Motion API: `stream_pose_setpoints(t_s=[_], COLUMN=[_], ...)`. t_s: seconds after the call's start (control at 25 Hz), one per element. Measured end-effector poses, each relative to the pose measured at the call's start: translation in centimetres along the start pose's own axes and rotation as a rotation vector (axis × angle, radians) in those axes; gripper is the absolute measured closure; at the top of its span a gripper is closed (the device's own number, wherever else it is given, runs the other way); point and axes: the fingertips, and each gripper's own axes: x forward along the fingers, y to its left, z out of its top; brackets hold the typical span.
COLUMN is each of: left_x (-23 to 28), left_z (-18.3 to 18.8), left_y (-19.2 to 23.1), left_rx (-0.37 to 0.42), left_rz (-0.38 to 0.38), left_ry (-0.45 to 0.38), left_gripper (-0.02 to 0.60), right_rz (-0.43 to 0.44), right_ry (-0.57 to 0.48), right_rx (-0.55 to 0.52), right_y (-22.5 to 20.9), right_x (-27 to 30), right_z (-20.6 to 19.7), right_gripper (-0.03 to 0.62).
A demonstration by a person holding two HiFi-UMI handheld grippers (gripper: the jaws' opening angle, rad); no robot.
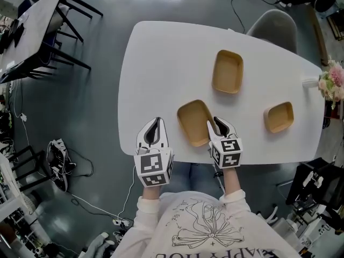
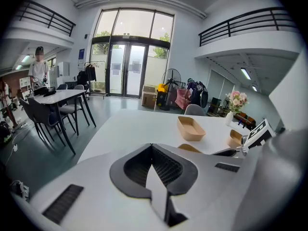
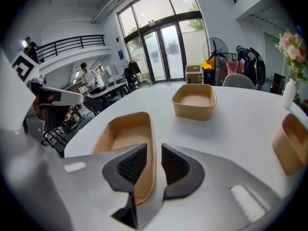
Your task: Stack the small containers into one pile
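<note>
Three tan containers lie apart on the white table [image 1: 161, 63]: a near one [image 1: 193, 121] [image 3: 120, 136], a far one [image 1: 228, 71] [image 3: 194, 101] and a smaller one [image 1: 279, 117] [image 3: 293, 143] at the right. My right gripper [image 1: 214, 123] [image 3: 154, 150] straddles the near container's right wall. One pad is inside, the other outside, and a small gap shows at the outer pad. My left gripper [image 1: 156, 121] [image 2: 151, 147] hovers over the table's front edge, left of that container, with its tips together and nothing held.
A vase of flowers [image 1: 332, 82] stands at the table's right edge. A grey chair [image 1: 274, 23] sits behind the table. A second table with chairs [image 1: 37, 20] stands far left. Cables and shoes [image 1: 56, 163] lie on the floor at the left.
</note>
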Motion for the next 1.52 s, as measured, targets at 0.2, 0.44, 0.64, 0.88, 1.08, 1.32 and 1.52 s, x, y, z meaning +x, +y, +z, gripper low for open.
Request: stream_pose_setpoints(t_s=[0.2, 0.44, 0.64, 0.88, 1.08, 1.32, 1.52], left_x=[0.5, 0.8, 1.0, 1.0, 1.4, 2.1, 3.4], left_z=[0.2, 0.9, 2.4, 5.4, 8.5, 11.7, 13.9], left_y=[0.0, -0.1, -0.3, -0.9, -1.7, -3.6, -5.2], left_rx=[0.0, 0.002, 0.003, 0.018, 0.042, 0.073, 0.098], left_rz=[-0.01, -0.02, -0.038, -0.074, -0.112, -0.159, -0.178], left_ry=[0.004, -0.003, -0.025, -0.066, -0.108, -0.15, -0.163], left_gripper=[0.574, 0.574, 0.574, 0.574, 0.574, 0.574, 0.574], right_rz=[0.0, 0.028, 0.036, -0.029, -0.101, -0.197, -0.261], right_ry=[0.011, -0.014, -0.087, -0.214, -0.298, -0.377, -0.437], right_rx=[0.013, 0.066, 0.126, 0.177, 0.22, 0.294, 0.396], right_y=[0.0, 0.6, 0.7, -0.7, -2.7, -5.9, -8.6], right_x=[0.3, -0.2, -1.5, -3.8, -5.3, -7.2, -8.1], right_z=[-0.2, 0.8, 3.8, 8.9, 12.5, 15.4, 16.8], right_gripper=[0.559, 0.563, 0.565, 0.565, 0.565, 0.565, 0.565])
